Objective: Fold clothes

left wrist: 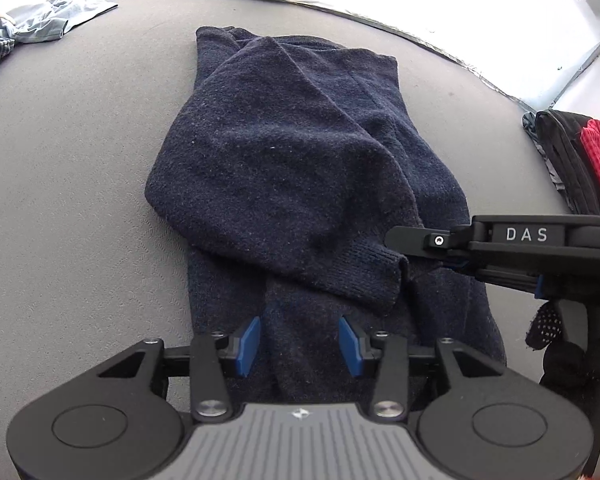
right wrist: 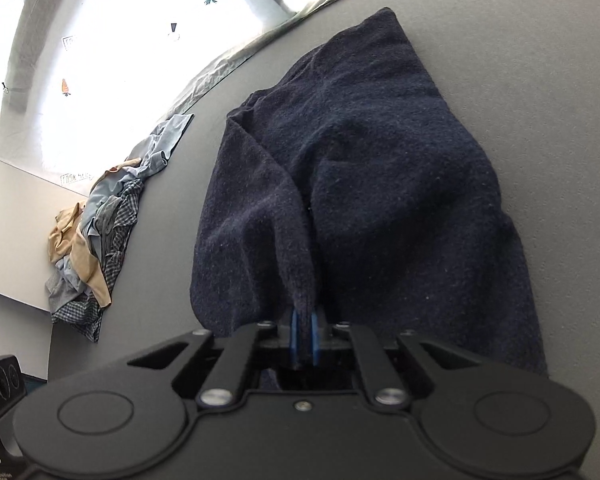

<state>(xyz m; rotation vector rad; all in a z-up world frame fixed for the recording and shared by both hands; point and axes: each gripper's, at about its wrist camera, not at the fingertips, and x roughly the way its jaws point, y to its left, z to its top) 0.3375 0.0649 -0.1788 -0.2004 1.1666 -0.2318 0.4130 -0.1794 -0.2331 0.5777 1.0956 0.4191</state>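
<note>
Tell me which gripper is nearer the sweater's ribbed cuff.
Right. The right gripper is shut on the sweater beside the cuff; the left gripper hangs open short of it.

grey table [left wrist: 80, 168] bears navy sweater [left wrist: 292, 152], clothes pile [right wrist: 96, 236]

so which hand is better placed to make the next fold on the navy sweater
Right, probably. The right gripper is already shut on a pinch of the navy sweater at its near edge, ready to carry it over. The left gripper is open above the fabric, gripping nothing.
</note>
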